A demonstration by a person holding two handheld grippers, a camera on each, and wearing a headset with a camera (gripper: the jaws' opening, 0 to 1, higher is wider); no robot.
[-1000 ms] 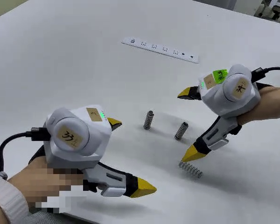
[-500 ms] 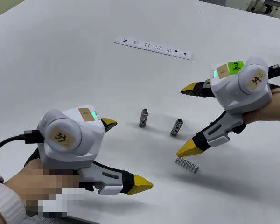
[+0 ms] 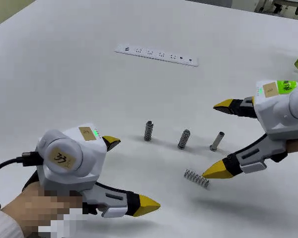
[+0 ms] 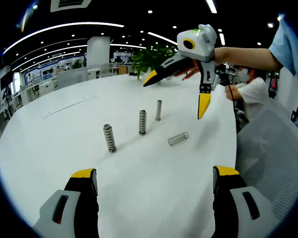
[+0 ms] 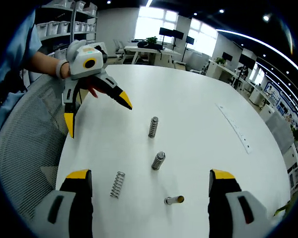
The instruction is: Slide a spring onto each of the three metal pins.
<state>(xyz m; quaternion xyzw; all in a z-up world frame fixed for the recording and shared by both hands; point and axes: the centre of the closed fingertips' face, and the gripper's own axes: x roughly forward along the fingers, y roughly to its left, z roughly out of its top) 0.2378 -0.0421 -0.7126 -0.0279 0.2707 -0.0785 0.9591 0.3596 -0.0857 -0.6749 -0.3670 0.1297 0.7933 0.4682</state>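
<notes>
Two metal pins wear springs and stand upright mid-table (image 3: 148, 131) (image 3: 183, 139). To their right a bare pin (image 3: 216, 141) stands alone. A loose spring (image 3: 196, 178) lies flat in front of it. My right gripper (image 3: 218, 139) is open, its jaws spread wide above the bare pin, the lower tip close to the loose spring. My left gripper (image 3: 130, 173) hangs open and empty at the near left. The left gripper view has the sprung pins (image 4: 109, 138) (image 4: 142, 122), the bare pin (image 4: 159, 110) and the loose spring (image 4: 178, 139). The right gripper view has the bare pin (image 5: 174, 200) and the loose spring (image 5: 118, 184).
A white power strip (image 3: 156, 54) lies flat at the far side of the white table (image 3: 64, 74). A grey mesh chair (image 4: 273, 148) stands at the table's near edge. A black cable (image 3: 2, 168) trails from the left gripper.
My right gripper has moved to the right, away from the sprung pins, uncovering the bare pin. The left gripper has kept its place. The head camera has shifted.
</notes>
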